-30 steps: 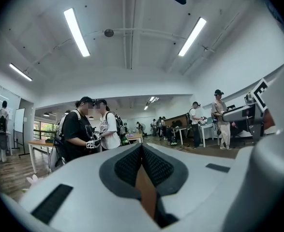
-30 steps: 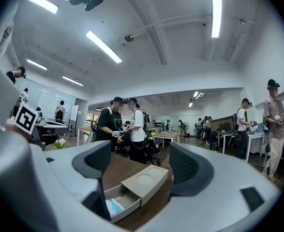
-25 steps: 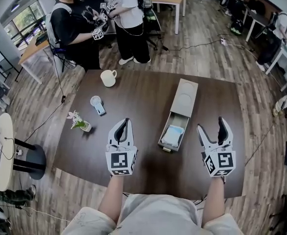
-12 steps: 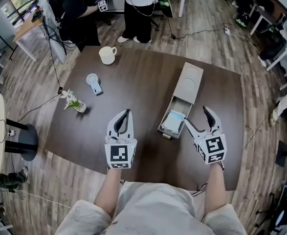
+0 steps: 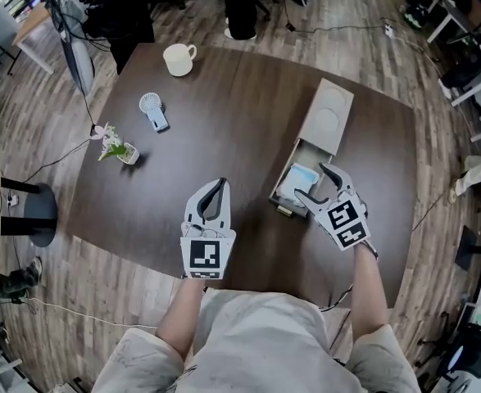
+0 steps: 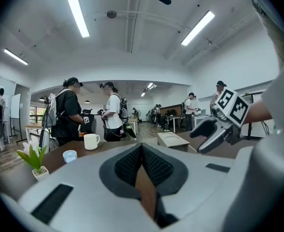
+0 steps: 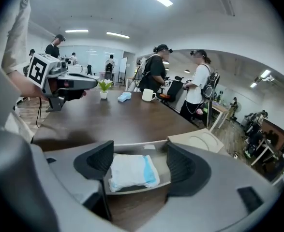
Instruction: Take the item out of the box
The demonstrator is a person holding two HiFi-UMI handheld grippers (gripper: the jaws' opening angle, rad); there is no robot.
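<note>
R gripper (image 5: 312, 182), 2 jaws closing either side of white-blue packet (image 7: 129, 170) in box (image 5: 328, 119) near table (image 5: 224, 113) right edge; L gripper (image 5: 215, 188) jaws together, empty.

Open-topped box drawer (image 5: 282, 205), mug (image 5: 177, 59), fan (image 5: 152, 110), plant (image 5: 113, 144) well to its left

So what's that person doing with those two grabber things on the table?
The person holds a gripper in each hand. The right gripper is at the open box on the table, lined up with the white-and-blue packet lying in its drawer. Its jaws are closing, with the packet between them but not pinched yet. The left gripper is shut, holds nothing and hovers over the table, left of the box.
</note>
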